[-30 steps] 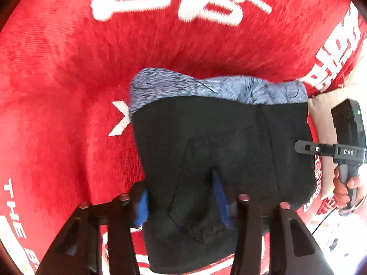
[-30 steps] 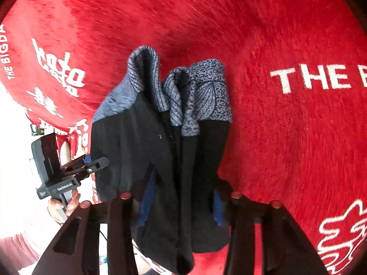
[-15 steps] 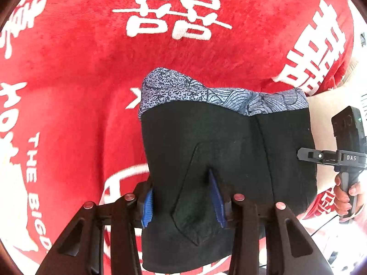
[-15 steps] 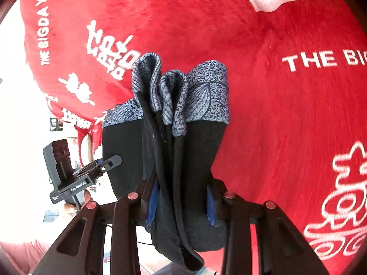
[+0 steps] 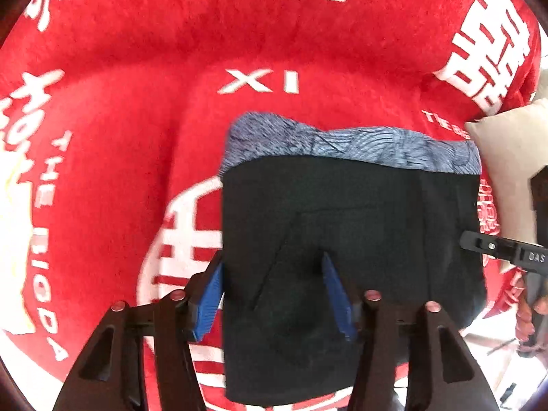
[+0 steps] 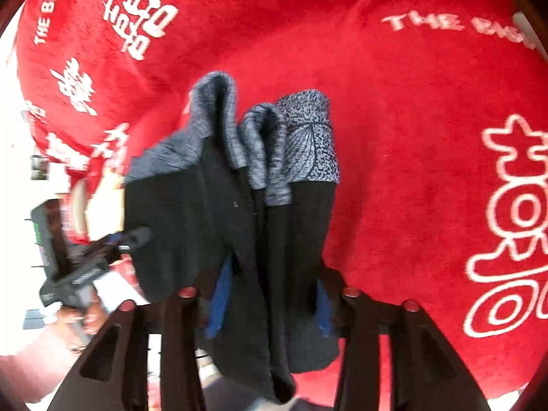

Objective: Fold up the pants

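Note:
The pants (image 5: 349,226) are black with a blue-grey patterned band along the far edge, folded and held up over the red blanket. My left gripper (image 5: 274,291) is shut on their near left part, blue pads pressing the black cloth. My right gripper (image 6: 270,294) is shut on the bunched right end of the pants (image 6: 239,212), several layers hanging between its pads. The right gripper's body (image 5: 513,257) shows at the far right of the left wrist view. The left gripper's body (image 6: 78,263) shows at the left of the right wrist view.
A red plush blanket (image 5: 137,102) with white lettering covers the surface below in both views (image 6: 411,137). A beige cushion (image 5: 507,150) lies at the blanket's right edge. A bright floor area shows past the blanket's left edge in the right wrist view (image 6: 13,205).
Both grippers have carried the pants across the blanket; the lettering under them has shifted. The pants hang in the same grips, with the right end swinging slightly.

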A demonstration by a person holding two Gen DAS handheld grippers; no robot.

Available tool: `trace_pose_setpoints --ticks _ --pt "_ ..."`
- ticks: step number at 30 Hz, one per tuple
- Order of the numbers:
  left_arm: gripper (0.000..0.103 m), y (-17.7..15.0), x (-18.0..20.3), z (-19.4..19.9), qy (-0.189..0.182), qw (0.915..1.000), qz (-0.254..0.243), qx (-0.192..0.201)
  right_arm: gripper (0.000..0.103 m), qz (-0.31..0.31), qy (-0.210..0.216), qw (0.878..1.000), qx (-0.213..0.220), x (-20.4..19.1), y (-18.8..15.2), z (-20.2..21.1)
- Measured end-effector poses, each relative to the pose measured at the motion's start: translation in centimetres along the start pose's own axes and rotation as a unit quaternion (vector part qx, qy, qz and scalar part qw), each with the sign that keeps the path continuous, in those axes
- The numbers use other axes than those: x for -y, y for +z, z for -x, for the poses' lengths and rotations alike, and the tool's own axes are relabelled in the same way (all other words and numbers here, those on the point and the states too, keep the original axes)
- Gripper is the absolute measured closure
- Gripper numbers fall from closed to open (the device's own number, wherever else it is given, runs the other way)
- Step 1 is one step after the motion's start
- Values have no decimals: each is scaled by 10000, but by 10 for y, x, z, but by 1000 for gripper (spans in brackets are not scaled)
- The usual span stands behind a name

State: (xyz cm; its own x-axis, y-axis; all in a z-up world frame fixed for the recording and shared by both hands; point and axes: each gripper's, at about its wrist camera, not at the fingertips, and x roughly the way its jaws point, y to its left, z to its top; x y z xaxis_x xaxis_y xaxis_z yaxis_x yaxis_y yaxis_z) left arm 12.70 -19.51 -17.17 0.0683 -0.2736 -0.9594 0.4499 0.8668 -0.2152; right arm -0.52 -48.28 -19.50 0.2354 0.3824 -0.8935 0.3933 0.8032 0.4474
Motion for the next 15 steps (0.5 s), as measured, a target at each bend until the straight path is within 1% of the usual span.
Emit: trace_pose_setpoints --ticks 4,5,6,7,8,9,12,15 --pt "45 -1 5 19 637 9975 -231 208 42 -180 -781 9963 314 -5 -8 20" --pt "45 -2 6 26 706 9968 -262 275 42 -154 -919 9946 449 -9 -9 29" --pt "42 -2 7 31 721 9965 -273 328 46 -93 -941 9932 683 -18 -10 41" --pt "34 -4 10 37 744 9961 -290 372 56 -44 -879 9928 814 -26 -8 47" --pt "13 -6 13 41 746 9959 -294 411 61 20 -842 9923 908 -37 -4 51" --pt "3 -8 17 45 760 9955 -306 471 69 119 -827 9919 958 -46 -1 53" --pt "3 -13 30 46 796 9951 -397 429 73 431 -782 9930 767 -70 9 37" --pt "3 -18 40 35 827 9953 -397 308 73 579 -919 9928 507 -68 3 22"
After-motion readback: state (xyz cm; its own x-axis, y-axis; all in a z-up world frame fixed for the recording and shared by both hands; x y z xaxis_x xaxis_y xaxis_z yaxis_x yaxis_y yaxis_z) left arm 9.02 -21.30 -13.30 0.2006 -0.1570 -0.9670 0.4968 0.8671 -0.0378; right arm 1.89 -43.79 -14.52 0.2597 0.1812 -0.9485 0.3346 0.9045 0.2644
